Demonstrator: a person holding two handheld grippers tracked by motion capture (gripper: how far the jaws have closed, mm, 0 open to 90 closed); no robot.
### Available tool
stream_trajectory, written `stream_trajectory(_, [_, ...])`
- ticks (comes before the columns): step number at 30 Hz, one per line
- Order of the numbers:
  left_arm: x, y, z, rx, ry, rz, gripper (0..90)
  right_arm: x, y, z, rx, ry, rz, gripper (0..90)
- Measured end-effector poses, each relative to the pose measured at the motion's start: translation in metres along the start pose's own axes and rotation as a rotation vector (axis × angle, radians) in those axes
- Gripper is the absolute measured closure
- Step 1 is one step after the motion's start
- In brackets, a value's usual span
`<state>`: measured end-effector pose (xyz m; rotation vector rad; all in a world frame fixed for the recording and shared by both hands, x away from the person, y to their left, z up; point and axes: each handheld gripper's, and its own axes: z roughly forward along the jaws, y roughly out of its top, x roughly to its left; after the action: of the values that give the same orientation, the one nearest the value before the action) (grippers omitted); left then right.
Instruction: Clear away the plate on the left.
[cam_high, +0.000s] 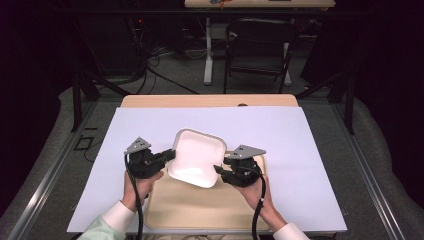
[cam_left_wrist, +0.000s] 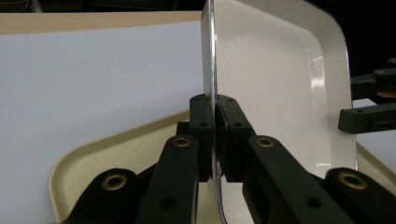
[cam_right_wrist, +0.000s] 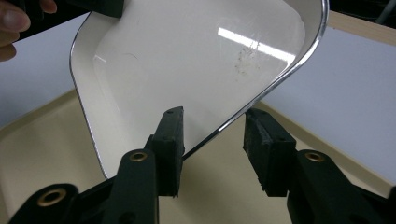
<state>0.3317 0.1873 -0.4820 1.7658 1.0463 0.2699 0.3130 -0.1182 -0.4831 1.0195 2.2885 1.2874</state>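
Evidently a two-gripper job:
Thing in hand: white plate (cam_high: 196, 157), square with rounded corners, held tilted at centre frame in the high view, above the beige tray (cam_high: 200, 207).
Tray: lies at lower centre of the frame on the white sheet (cam_high: 300, 150) that covers the table.
Left gripper (cam_left_wrist: 215, 135): jaws pressed together on the plate's rim, the thin edge pinched between the pads, seen edge-on at mid-frame.
Right gripper (cam_right_wrist: 212, 144): jaws apart, straddling the opposite rim at lower centre of its own view; one pad looks to be just beside the edge, the other clear of it.
Handling, as a guess: stiff and hard, likely glazed or enamelled, so smooth and prone to slide in a pinch; probably breakable if dropped.
Where to grip: on the raised rim, at mid-side, opposite the left gripper's hold, pads square to the edge.
Risk: held by a single rim pinch, the plate may swing or slip.
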Motion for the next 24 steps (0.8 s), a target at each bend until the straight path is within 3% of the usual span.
stream_trajectory(10, [-0.008, -0.004, -0.002, 0.015, -0.016, 0.011, 85.1, -0.002, 0.000, -0.004, -0.003, 0.003, -0.001, 66.5])
stream_trajectory(24, [-0.016, -0.010, -0.003, 0.050, -0.056, -0.004, 84.2, -0.007, -0.002, -0.015, -0.002, 0.010, 0.027, 72.2])
